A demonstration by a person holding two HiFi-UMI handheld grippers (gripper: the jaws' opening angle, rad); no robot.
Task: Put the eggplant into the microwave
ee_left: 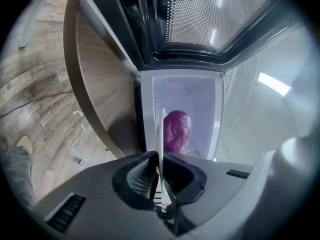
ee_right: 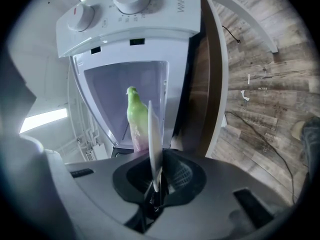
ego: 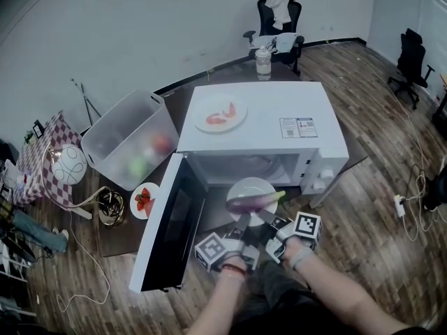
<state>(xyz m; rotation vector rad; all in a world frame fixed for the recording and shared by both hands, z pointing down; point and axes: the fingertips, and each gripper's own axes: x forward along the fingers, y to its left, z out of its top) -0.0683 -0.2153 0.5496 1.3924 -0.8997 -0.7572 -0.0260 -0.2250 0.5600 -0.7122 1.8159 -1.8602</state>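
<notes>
A purple eggplant point(ego: 253, 201) with a green stem lies on a white plate point(ego: 246, 185) held just in front of the open white microwave point(ego: 279, 128). The microwave's door point(ego: 167, 225) hangs open to the left. My left gripper point(ego: 241, 223) is shut on the plate's near rim point(ee_left: 160, 146), with the eggplant's purple end point(ee_left: 176, 131) beyond it. My right gripper point(ego: 269, 219) is shut on the rim point(ee_right: 154, 134) beside it, next to the green stem point(ee_right: 134, 115). Both gripper views look into the microwave cavity point(ee_right: 125, 81).
On top of the microwave sits a plate of shrimp point(ego: 220, 114). Left of the door are a clear plastic bin point(ego: 129, 142), a small plate of strawberries point(ego: 144, 199) and a brass pot point(ego: 110, 206). A bottle point(ego: 262, 63) and office chairs point(ego: 279, 19) stand behind. Cables lie on the floor point(ego: 412, 194).
</notes>
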